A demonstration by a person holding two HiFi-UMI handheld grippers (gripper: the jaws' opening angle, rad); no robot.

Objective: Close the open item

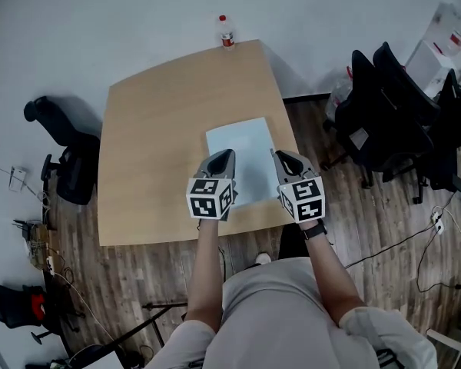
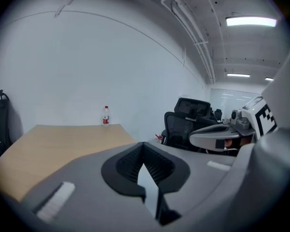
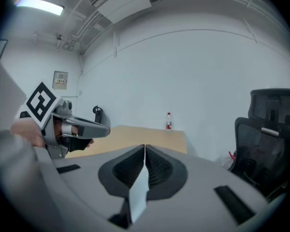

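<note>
A flat pale blue-white rectangular item [image 1: 244,148] lies on the wooden table [image 1: 161,129] near its front right edge; it looks closed and flat. My left gripper [image 1: 230,154] hovers over the item's near left part and my right gripper [image 1: 276,154] over its near right edge. Both are held side by side and point away from the person. In the left gripper view the jaws [image 2: 143,144] meet at their tips with nothing held. The right gripper's jaws [image 3: 145,146] also meet at the tips, empty. A pale sliver shows through the slit behind each pair of tips.
A water bottle with a red label [image 1: 227,34] stands at the table's far edge. Black office chairs [image 1: 392,114] crowd the right side, and another chair [image 1: 65,156] stands to the left. Cables lie on the wooden floor [image 1: 399,244].
</note>
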